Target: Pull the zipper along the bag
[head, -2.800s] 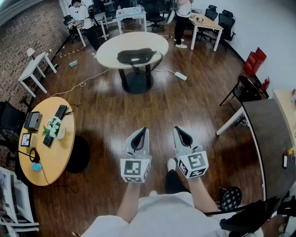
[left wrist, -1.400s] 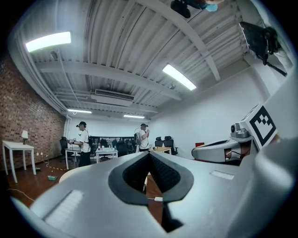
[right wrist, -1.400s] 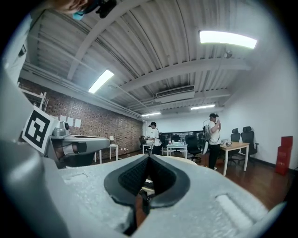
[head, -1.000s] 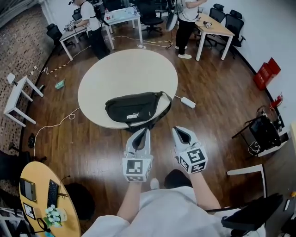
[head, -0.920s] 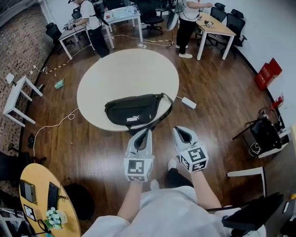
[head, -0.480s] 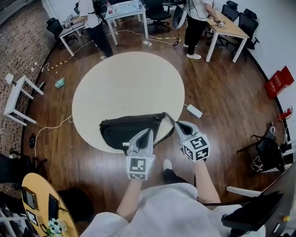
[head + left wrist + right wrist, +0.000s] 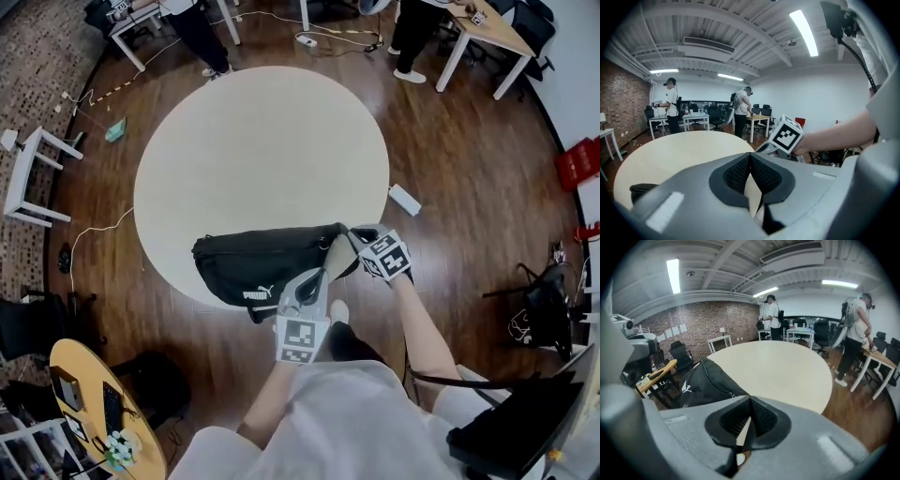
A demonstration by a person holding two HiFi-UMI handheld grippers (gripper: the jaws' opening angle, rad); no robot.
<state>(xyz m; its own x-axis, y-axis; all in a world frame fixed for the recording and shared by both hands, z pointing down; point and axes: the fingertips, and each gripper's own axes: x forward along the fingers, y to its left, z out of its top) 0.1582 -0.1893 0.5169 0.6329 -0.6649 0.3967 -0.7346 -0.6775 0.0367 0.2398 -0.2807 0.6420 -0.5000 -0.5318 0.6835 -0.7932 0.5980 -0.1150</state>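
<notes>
Lying on round beige table [image 7: 253, 122] over wood floor [image 7: 450, 169]: black bag [image 7: 253, 267]; left tool [image 7: 313, 281], right tool [image 7: 356, 233] closed.

Small white logo [image 7: 257, 293] on black bag [image 7: 246, 265], lettering too small to read

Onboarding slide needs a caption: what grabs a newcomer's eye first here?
A black fabric waist bag with a white logo lies at the near edge of a big round cream table. Both grippers sit at the bag's right end with jaws together: the left gripper on the near side, the right gripper by the strap.
</notes>
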